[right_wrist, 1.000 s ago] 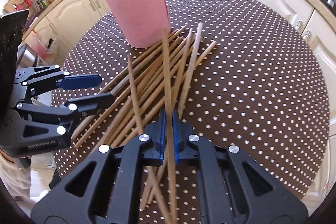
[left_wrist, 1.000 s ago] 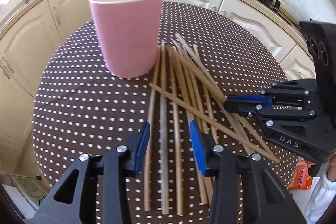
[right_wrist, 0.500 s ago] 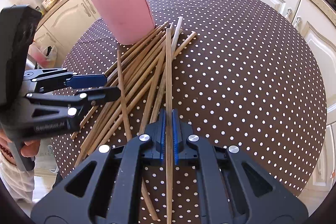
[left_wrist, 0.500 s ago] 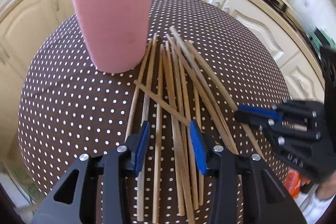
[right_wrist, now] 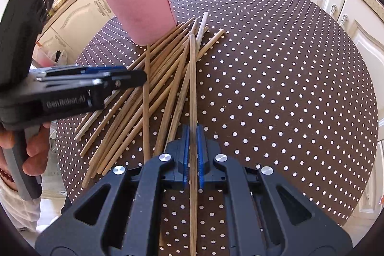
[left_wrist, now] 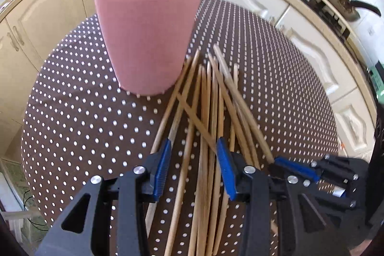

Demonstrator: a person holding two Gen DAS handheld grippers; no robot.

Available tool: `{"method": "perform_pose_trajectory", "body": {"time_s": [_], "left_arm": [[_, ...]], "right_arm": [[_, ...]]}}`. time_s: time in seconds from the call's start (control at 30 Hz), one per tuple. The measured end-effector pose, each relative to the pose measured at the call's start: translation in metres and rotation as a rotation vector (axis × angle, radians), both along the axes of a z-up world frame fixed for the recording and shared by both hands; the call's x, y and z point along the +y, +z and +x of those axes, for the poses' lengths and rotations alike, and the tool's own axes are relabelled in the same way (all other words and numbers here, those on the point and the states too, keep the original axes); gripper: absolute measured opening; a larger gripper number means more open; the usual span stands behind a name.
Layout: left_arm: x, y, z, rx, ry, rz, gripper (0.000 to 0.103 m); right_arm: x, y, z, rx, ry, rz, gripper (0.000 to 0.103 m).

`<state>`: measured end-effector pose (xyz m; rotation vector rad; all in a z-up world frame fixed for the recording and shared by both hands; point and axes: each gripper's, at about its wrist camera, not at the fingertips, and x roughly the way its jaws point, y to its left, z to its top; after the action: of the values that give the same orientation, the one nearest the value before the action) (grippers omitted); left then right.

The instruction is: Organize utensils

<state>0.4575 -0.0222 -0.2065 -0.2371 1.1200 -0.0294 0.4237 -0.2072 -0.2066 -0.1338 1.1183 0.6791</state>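
Pale wooden chopsticks (left_wrist: 211,112) lie fanned beside the pink cup (left_wrist: 146,32), mid-counter. My right gripper (right_wrist: 191,148) pinches one chopstick (right_wrist: 192,78); my left gripper (left_wrist: 193,167), jaws half-wide and empty, has slid closer over the pile.

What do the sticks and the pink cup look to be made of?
Chopsticks: likely bamboo or wood, matt and unlacquered, tan with a visible lengthwise grain; one looks paler, nearly white. Pink cup: matt, even pink wall with a thick pale rim, probably ceramic or plastic; the look leaves it open.
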Motion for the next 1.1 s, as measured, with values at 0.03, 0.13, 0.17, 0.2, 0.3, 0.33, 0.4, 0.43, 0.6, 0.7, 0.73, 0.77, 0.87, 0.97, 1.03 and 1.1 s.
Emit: {"method": "perform_pose_trajectory", "body": {"time_s": [0.03, 0.13, 0.17, 0.2, 0.3, 0.33, 0.4, 0.43, 0.6, 0.7, 0.73, 0.77, 0.87, 0.97, 1.03, 1.1], "left_arm": [[-0.003, -0.001, 0.002, 0.002, -0.007, 0.016, 0.039], [-0.015, -0.001, 0.006, -0.003, -0.044, 0.055, 0.029], [-0.018, -0.001, 0.007, -0.002, -0.051, 0.056, 0.02], [-0.021, 0.0, 0.01, 0.004, -0.06, 0.041, 0.011], [-0.03, 0.0, 0.018, 0.013, -0.087, 0.046, 0.009], [-0.031, -0.001, 0.021, 0.016, -0.095, 0.048, 0.009], [-0.03, -0.002, 0.03, 0.035, -0.08, 0.022, 0.009], [-0.029, -0.003, 0.031, 0.041, -0.071, 0.009, 0.009], [-0.026, -0.005, 0.029, 0.03, -0.054, 0.003, 0.009], [-0.026, -0.006, 0.025, 0.04, -0.057, 0.051, 0.013], [-0.027, -0.006, 0.027, 0.043, -0.06, 0.062, 0.014], [-0.029, -0.007, 0.028, 0.061, -0.059, 0.095, 0.016], [-0.036, -0.007, 0.031, 0.061, -0.077, 0.167, 0.018], [-0.04, -0.006, 0.033, 0.042, -0.097, 0.194, 0.018], [-0.04, -0.006, 0.033, 0.032, -0.1, 0.2, 0.014], [-0.037, -0.006, 0.03, 0.022, -0.107, 0.189, 0.006]], "right_arm": [[0.0, 0.0, 0.001, 0.002, 0.0, 0.002, 0.007], [0.0, -0.001, 0.005, 0.006, 0.003, 0.003, 0.007], [0.0, -0.001, 0.007, 0.007, 0.001, 0.0, 0.007], [0.0, -0.002, 0.008, 0.008, 0.002, -0.001, 0.007], [0.003, -0.001, 0.013, 0.015, 0.002, -0.007, 0.007], [0.005, -0.001, 0.015, 0.017, 0.004, -0.01, 0.007], [0.009, -0.001, 0.017, 0.019, 0.007, -0.02, 0.007], [0.01, -0.002, 0.018, 0.019, 0.007, -0.023, 0.007], [0.016, -0.005, 0.021, 0.025, 0.014, -0.031, 0.007], [0.021, -0.007, 0.023, 0.026, 0.017, -0.039, 0.007], [0.024, -0.007, 0.024, 0.026, 0.018, -0.044, 0.007], [0.027, -0.008, 0.024, 0.026, 0.018, -0.049, 0.007], [0.037, -0.009, 0.024, 0.028, 0.019, -0.061, 0.007], [0.047, -0.011, 0.027, 0.028, 0.018, -0.068, 0.007], [0.051, -0.012, 0.028, 0.024, 0.015, -0.071, 0.007], [0.055, -0.013, 0.029, 0.019, 0.01, -0.072, 0.007]]}}
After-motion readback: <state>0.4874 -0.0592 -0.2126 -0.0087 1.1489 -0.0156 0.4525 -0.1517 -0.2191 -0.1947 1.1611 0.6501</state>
